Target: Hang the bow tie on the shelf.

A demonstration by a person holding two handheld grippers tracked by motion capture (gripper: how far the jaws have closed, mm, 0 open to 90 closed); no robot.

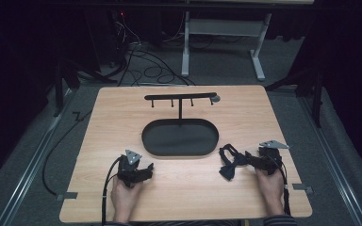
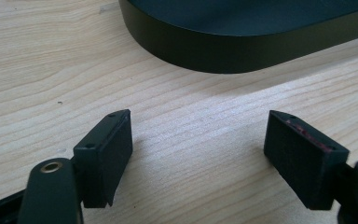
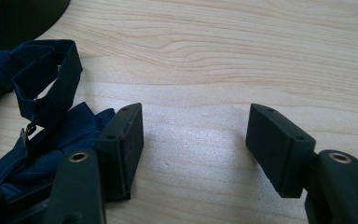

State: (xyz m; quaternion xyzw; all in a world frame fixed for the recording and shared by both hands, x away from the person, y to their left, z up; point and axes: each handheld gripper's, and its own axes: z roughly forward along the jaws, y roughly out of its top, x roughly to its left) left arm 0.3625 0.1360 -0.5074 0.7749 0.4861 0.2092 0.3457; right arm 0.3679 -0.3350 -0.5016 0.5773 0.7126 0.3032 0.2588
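From above, a person is sitting at a light wooden table [image 1: 99,188], both forearms coming in from the near edge, each hand wrapped around a black gripper resting low on the wood. The left gripper [image 1: 143,170] is lying just short of a black oval tray [image 1: 151,146] that is sitting mid-table, and a thin T-shaped stand [image 1: 180,101] with small hooks along its bar is rising from the tray's far side. The right gripper [image 1: 245,157] is pointing toward the left, and a dark navy bow tie [image 1: 228,162] with its strap looped is lying right at its tip, near the tray's right end; from this height I cannot be sure whether the jaws are touching the fabric. Looking along the left gripper, its jaws are standing wide apart with bare wood between them, the left gripper [image 2: 198,156] holding nothing, and the tray's [image 2: 223,51] dark curved wall is sitting ahead of it, apart from the pads. Looking along the right gripper, its jaws are likewise spread wide over bare table, the right gripper [image 3: 196,149] empty, while the bow tie [image 3: 42,93] is lying bunched just outside the jaw on the view's left, its fabric pressing against that jaw's outer side.
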